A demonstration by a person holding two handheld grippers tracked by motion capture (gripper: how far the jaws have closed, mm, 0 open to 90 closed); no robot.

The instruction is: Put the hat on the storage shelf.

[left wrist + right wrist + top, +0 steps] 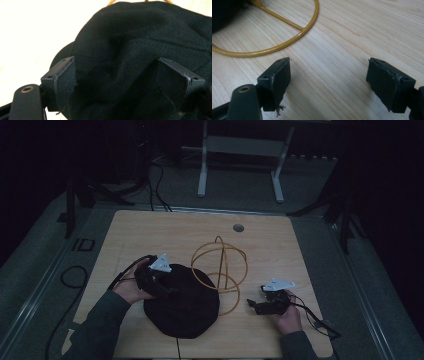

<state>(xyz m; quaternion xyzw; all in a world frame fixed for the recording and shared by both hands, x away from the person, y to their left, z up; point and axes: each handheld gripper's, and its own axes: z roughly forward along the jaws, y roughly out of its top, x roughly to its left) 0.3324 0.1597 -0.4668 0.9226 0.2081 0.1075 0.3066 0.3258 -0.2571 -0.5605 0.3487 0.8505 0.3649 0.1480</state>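
The left gripper (167,287) stood over the near-left part of a black cloth (182,302) that lay in a rounded heap on the wooden desk (150,230). In the left gripper view its two fingers (63,80) were spread wide, with the dark fabric (130,55) filling the space between and beyond them; the pads did not press on it, though whether the tips brushed the cloth could not be told. The heap's far edge reached a yellow wire stand (220,270), and in the high view the cloth covered the near-left part of the stand's base ring. A strip of that yellow wire (112,2) showed just past the cloth, straight ahead of the left fingers. The right gripper (257,306) lay low at the near-right of the desk, held by the person's right hand (287,317), well apart from the cloth. Its fingers (278,80) were also spread wide, with bare wood grain (332,75) between them and nothing gripped. Ahead of the right fingers and off to their left, the stand's base ring (287,42) rested flat on the desk, one straight spoke crossing it, and a dark corner of the cloth (222,15) sat beyond the ring at the far left. The person's left hand (131,287) wrapped the left gripper's body.
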